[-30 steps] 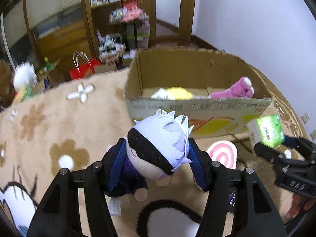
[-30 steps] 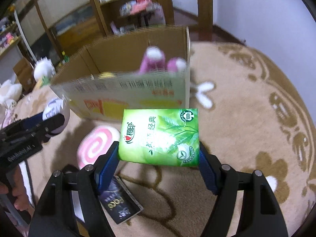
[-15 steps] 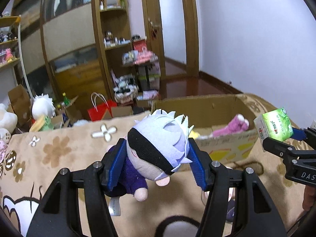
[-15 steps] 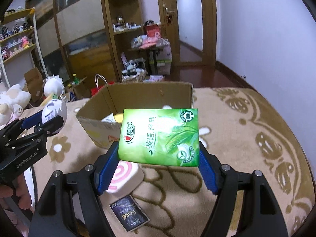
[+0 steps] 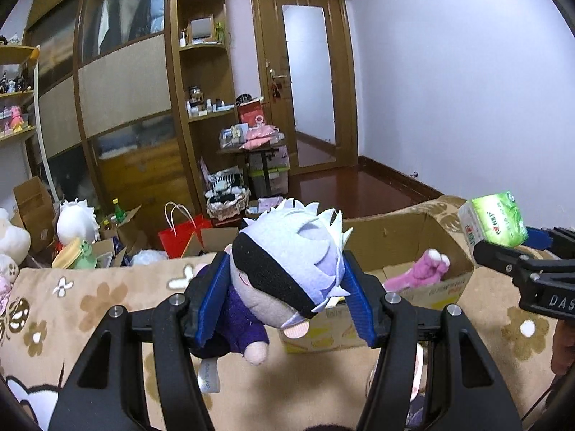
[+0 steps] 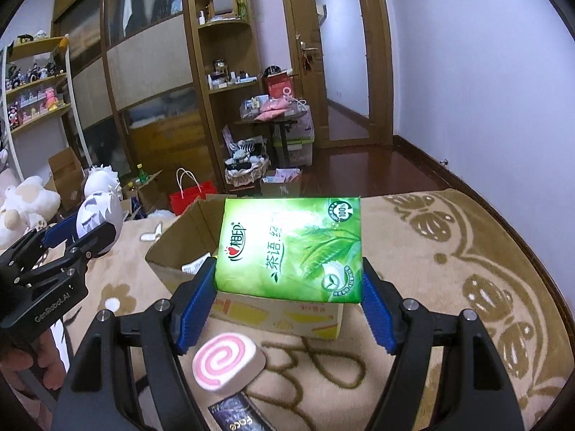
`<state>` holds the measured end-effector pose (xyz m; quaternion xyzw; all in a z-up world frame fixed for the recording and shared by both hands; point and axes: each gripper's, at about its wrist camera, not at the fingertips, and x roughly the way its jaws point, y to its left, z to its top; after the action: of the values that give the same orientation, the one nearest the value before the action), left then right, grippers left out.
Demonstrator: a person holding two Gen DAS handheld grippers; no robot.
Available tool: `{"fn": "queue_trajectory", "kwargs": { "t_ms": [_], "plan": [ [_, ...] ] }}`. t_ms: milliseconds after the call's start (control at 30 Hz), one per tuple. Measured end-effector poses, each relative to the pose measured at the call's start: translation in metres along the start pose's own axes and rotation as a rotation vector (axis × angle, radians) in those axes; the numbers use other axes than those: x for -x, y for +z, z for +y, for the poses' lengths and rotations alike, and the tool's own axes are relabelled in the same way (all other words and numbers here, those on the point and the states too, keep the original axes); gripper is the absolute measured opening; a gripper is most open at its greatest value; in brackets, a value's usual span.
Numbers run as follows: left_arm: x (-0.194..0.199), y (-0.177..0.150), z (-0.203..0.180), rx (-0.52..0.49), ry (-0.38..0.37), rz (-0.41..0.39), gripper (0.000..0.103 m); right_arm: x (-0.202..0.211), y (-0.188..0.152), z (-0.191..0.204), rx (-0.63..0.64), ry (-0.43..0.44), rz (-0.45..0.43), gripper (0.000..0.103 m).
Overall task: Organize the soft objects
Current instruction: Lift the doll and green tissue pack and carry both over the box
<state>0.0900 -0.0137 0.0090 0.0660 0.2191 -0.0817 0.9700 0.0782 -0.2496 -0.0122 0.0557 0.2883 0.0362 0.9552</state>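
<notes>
I noted my right gripper (image 6: 287, 300) clamped on the green tissue pack (image 6: 289, 248), above the cardboard box (image 6: 172, 251).

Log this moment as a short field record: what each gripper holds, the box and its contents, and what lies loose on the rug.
left gripper: shut on white-haired plush doll
right gripper: shut on green tissue pack
cardboard box: open, on the rug, in front of both grippers
in box: pink plush toy; the rest is hidden
loose on rug: pink swirl roll cushion, dark packet
</notes>
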Motion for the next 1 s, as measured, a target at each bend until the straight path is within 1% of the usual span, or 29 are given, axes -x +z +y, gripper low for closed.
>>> {"fn": "queue_trajectory", "kwargs": {
  "t_ms": [133,333,500,633,800,1000],
  "plan": [
    [-0.007,0.013,-0.002,-0.024,-0.005,-0.026,0.06,-0.006,0.006,0.001,0.007,-0.001,-0.012,0.079],
    [-0.025,0.027,-0.002,-0.011,-0.02,-0.027,0.06,-0.021,0.014,-0.002,0.01,0.003,-0.014,0.079],
    [-0.04,0.031,-0.004,-0.005,-0.031,-0.019,0.06,-0.03,0.016,-0.001,0.008,0.004,-0.016,0.079],
    [-0.05,0.031,-0.008,-0.021,-0.036,-0.015,0.06,-0.041,0.018,-0.004,0.004,0.008,-0.011,0.079],
    [-0.066,0.028,-0.011,-0.01,-0.074,0.016,0.06,-0.054,0.016,-0.006,0.003,0.006,0.002,0.079],
    [-0.084,0.019,-0.014,0.008,-0.12,0.079,0.06,-0.066,0.013,-0.008,-0.009,0.009,0.015,0.079]
  ]
}}
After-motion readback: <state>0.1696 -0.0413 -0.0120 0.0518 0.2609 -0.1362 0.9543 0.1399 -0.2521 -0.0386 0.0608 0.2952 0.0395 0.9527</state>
